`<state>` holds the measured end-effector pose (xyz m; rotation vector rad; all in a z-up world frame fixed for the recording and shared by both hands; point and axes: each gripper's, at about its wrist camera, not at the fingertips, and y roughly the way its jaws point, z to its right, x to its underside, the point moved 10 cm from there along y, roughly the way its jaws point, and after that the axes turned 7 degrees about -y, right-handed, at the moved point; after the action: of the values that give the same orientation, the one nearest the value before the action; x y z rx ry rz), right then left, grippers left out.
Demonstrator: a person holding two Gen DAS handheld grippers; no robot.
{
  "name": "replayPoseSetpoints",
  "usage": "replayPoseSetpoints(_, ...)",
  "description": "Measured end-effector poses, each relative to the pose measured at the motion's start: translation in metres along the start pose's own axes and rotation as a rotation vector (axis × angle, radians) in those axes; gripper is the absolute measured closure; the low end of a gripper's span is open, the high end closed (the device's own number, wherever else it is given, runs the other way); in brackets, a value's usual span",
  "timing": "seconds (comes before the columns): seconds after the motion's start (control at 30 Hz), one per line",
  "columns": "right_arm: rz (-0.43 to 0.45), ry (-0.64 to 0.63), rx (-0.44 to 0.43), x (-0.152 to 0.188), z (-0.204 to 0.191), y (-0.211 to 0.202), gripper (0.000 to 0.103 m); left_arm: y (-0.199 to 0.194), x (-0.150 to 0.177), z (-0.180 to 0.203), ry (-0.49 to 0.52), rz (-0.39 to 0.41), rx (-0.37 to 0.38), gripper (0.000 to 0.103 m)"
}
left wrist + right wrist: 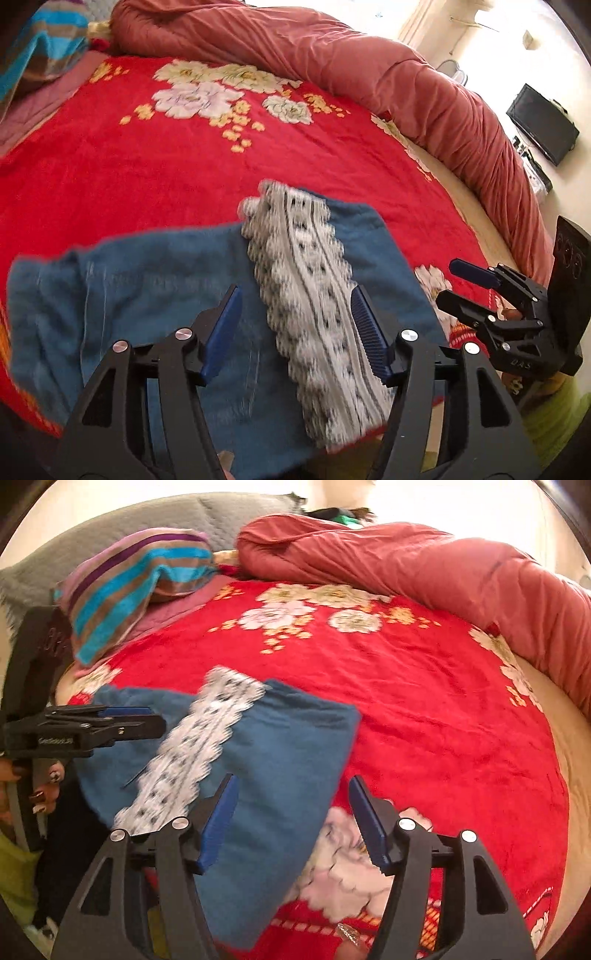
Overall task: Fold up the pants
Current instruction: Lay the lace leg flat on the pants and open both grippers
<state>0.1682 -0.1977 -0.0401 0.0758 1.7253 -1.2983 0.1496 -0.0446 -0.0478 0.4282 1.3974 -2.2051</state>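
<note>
Across the lower frame, blue fleece pants with a white patterned band (229, 302) lie on the red floral bed blanket (147, 158). Left claw (295, 328) and right claw (291, 819) both gape wide, holding nothing.

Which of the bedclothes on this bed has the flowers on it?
The bright red blanket spread flat under the blue pants. The dusty-red quilt heaped along the far edge is plain, and the pillow is striped.

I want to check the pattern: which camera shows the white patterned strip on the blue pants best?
The left wrist view: the white patterned strip runs large up the frame's middle. The right wrist view shows it smaller, slanting off to the left.
</note>
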Motion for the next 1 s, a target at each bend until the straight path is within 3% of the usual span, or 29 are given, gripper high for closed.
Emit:
replayPoseSetpoints(0.03, 0.003, -0.008, -0.01, 0.002, -0.004, -0.003, 0.042, -0.002, 0.004, -0.001, -0.009, -0.001, -0.001, 0.05)
replayPoseSetpoints(0.07, 0.001, -0.024, -0.028, 0.006, -0.011, -0.005, 0.042, -0.006, 0.009, -0.003, -0.015, -0.005, 0.0, 0.058)
replayPoseSetpoints(0.1, 0.0, -0.037, -0.038, 0.009, -0.016, -0.007, 0.042, -0.008, 0.015, -0.003, -0.02, -0.012, 0.006, 0.074)
replayPoseSetpoints(0.17, -0.009, -0.073, -0.068, 0.016, -0.028, -0.009, 0.043, -0.01, 0.027, -0.002, -0.037, -0.038, 0.032, 0.088)
replayPoseSetpoints(0.3, -0.02, -0.107, -0.12, 0.03, -0.045, -0.01, 0.049, 0.0, 0.053, 0.0, -0.086, -0.119, 0.067, 0.087)
replayPoseSetpoints(0.33, -0.022, -0.112, -0.129, 0.032, -0.047, -0.01, 0.049, 0.003, 0.058, -0.001, -0.099, -0.132, 0.068, 0.083)
replayPoseSetpoints(0.37, -0.024, -0.116, -0.138, 0.035, -0.05, -0.009, 0.049, 0.007, 0.063, -0.001, -0.117, -0.149, 0.07, 0.068)
replayPoseSetpoints(0.4, -0.028, -0.116, -0.145, 0.037, -0.052, -0.007, 0.049, 0.011, 0.068, -0.002, -0.145, -0.161, 0.078, 0.059)
replayPoseSetpoints(0.47, -0.041, -0.115, -0.151, 0.043, -0.054, -0.002, 0.049, 0.016, 0.07, -0.004, -0.17, -0.164, 0.077, 0.059)
replayPoseSetpoints(0.53, -0.057, -0.115, -0.149, 0.048, -0.055, 0.003, 0.049, 0.02, 0.071, -0.001, -0.163, -0.155, 0.06, 0.061)
replayPoseSetpoints(0.6, -0.079, -0.115, -0.138, 0.054, -0.052, 0.008, 0.05, 0.023, 0.074, 0.008, -0.151, -0.16, 0.078, 0.094)
replayPoseSetpoints(0.83, -0.059, -0.124, -0.14, 0.053, -0.053, -0.003, 0.05, -0.004, 0.076, 0.015, -0.064, -0.123, 0.038, 0.096)
replayPoseSetpoints(1.0, -0.081, -0.158, -0.117, 0.057, -0.058, 0.005, 0.05, 0.007, 0.088, 0.005, -0.059, -0.154, -0.024, 0.089)
